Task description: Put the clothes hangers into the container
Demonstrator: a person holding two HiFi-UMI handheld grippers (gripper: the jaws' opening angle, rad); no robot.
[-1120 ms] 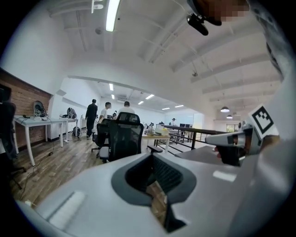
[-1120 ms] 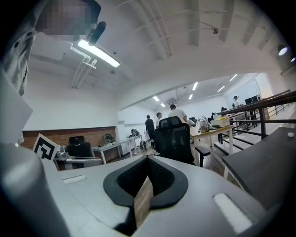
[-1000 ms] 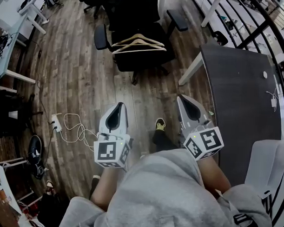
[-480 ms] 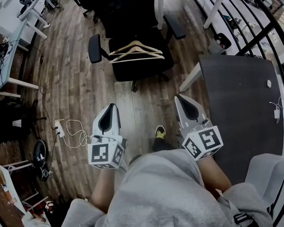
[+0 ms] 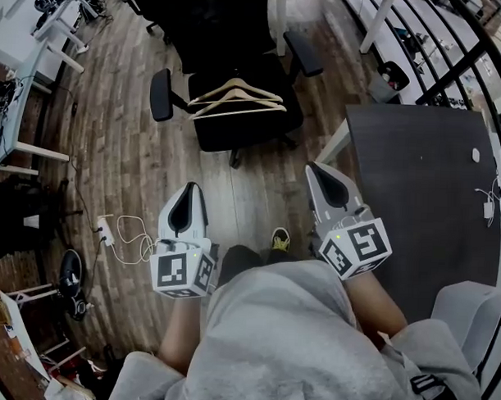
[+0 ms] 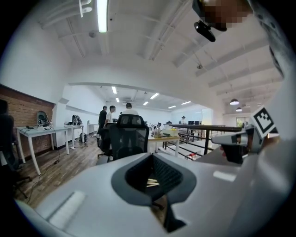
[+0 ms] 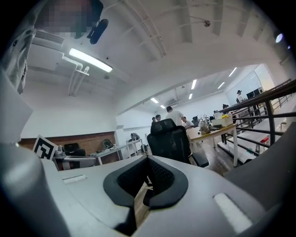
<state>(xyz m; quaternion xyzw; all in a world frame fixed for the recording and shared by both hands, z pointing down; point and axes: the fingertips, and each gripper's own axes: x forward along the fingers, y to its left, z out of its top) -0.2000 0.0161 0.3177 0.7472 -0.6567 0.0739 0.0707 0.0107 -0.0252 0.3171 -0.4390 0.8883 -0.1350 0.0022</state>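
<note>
**Right gripper view.** The right gripper (image 7: 148, 159) is seen along its own jaws. Two grey shells with black pads fill the lower half of the field. Their tips meet at the centre with nothing between them. A sliver of wooden floor (image 7: 140, 206) shows through the slot at 6 o'clock. Directly beyond the tips stands a black office chair (image 7: 170, 138), its back upright. At 9 o'clock is the left gripper (image 7: 69, 163), and behind it a brick wall (image 7: 88, 139) and white tables (image 7: 113, 150). At 3 o'clock are a desk (image 7: 217, 128) bearing small items and a dark railing (image 7: 263, 95). Several people (image 7: 175, 115) stand far off, just above centre. At 10 o'clock is a ceiling strip light (image 7: 90, 60).
</note>
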